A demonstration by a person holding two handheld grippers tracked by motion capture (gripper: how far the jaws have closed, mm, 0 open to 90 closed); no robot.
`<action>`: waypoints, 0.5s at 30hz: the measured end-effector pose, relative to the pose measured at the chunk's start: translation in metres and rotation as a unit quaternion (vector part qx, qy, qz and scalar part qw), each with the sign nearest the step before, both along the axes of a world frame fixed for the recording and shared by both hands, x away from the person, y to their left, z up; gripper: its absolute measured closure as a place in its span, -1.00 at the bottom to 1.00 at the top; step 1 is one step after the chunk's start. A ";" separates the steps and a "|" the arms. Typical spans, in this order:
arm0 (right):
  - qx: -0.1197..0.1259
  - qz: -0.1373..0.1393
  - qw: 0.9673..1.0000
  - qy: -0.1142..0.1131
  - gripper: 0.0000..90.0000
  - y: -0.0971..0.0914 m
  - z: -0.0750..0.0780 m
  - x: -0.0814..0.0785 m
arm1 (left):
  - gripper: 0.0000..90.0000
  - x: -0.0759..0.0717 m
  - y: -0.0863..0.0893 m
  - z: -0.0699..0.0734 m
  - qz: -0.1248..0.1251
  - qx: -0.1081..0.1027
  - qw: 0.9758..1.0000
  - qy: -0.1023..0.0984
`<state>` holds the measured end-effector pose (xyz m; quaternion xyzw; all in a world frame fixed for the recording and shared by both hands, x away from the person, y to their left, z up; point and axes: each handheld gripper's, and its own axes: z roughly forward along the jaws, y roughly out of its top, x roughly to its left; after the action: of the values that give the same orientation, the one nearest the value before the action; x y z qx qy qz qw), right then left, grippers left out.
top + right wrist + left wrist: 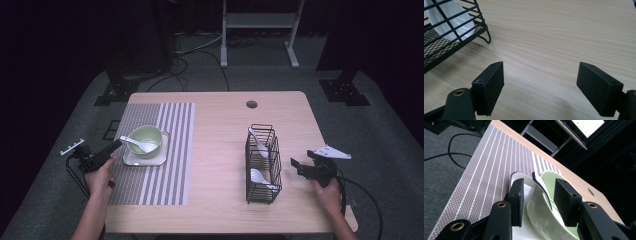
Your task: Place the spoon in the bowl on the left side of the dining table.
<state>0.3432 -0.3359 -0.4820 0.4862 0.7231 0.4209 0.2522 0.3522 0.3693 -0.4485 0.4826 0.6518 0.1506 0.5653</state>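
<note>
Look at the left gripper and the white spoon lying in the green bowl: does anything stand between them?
Nothing visible does. The left gripper has its jaws open on either side of the spoon handle, at the near rim of the green bowl; the pads don't press on it.

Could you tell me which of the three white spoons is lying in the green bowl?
The spoon on the striped placemat side, resting across the green bowl by the left gripper; the other two spoons stand in the black wire rack.

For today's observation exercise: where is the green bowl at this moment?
In the high view the green bowl sits on a white plate on the striped placemat, left side of the table, by the left gripper.
</note>
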 end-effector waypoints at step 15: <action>0.000 0.001 1.000 -0.001 -0.54 0.000 0.000 0.000 | 0.19 -0.015 -0.006 0.001 -0.025 0.027 0.999 0.003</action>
<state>0.3430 -0.3359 -0.4820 0.4851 0.7233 0.4215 0.2527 0.3370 0.3632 -0.4471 0.5142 0.6369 0.1531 0.5537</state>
